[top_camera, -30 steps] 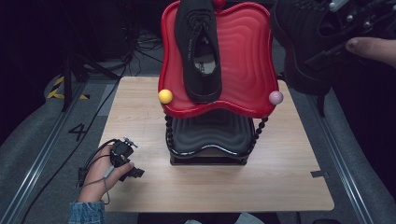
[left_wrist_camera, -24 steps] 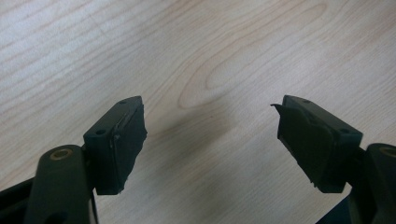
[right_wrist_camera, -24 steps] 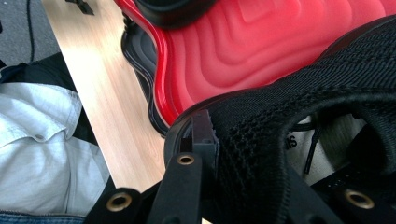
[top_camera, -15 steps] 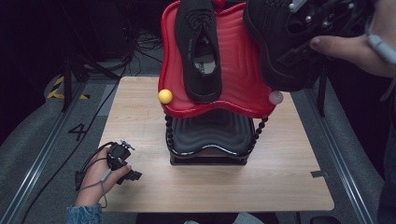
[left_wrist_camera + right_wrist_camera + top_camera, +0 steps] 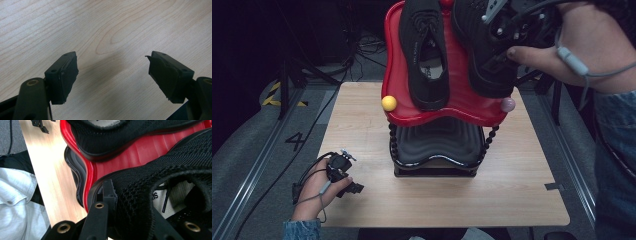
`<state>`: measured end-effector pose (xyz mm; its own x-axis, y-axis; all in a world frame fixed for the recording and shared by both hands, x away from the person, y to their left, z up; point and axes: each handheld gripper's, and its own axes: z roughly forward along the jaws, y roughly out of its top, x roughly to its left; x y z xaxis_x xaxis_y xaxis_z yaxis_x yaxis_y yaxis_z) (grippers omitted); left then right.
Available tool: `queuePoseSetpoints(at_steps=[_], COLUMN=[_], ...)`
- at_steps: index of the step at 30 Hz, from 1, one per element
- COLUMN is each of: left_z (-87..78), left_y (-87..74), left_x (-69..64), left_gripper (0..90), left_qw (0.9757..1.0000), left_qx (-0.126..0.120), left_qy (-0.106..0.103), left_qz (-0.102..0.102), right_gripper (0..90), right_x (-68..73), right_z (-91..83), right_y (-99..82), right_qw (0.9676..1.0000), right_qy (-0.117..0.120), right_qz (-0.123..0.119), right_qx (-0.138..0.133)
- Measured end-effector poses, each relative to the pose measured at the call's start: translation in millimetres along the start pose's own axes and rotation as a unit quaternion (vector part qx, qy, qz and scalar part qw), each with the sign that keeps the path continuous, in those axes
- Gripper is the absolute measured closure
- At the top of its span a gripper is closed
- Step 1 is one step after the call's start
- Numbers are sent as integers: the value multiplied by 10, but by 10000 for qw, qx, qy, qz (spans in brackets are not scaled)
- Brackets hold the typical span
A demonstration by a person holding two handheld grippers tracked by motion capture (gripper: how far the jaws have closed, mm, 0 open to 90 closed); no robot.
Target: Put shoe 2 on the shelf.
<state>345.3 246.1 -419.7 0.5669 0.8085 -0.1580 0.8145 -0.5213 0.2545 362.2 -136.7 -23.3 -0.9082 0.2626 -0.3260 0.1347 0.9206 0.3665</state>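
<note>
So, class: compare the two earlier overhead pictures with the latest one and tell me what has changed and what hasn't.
The right gripper, shut on the second black shoe, has carried it leftward from the right edge until it hangs over the red tray, beside the first shoe, hiding part of the pink ball. The first shoe, yellow ball, rack and left gripper on the table stayed put.

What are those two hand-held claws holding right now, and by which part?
The right gripper grips a black shoe by its heel collar, over the red tray. The left gripper is open, holding nothing.
</note>
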Motion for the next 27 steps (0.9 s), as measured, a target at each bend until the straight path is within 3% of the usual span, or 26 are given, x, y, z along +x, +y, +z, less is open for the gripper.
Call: queuePoseSetpoints(at_steps=[2,13,27], left_z=[9,9,5], left_y=[-2,2,-3], left_x=[-4,2,17], left_gripper=[241,240,235], left_qw=[10000,10000,10000], left_qx=[-31,-15,-32], left_qy=[-71,-40,-46], left_qz=[-48,15,-11], right_gripper=[853,854,847], right_x=[14,58,76], right_z=[45,249,616], right_y=[34,118,98], right_qw=[10000,9999,9997], right_qy=[-37,90,194], right_qz=[-42,-128,-160], right_qx=[52,-39,55])
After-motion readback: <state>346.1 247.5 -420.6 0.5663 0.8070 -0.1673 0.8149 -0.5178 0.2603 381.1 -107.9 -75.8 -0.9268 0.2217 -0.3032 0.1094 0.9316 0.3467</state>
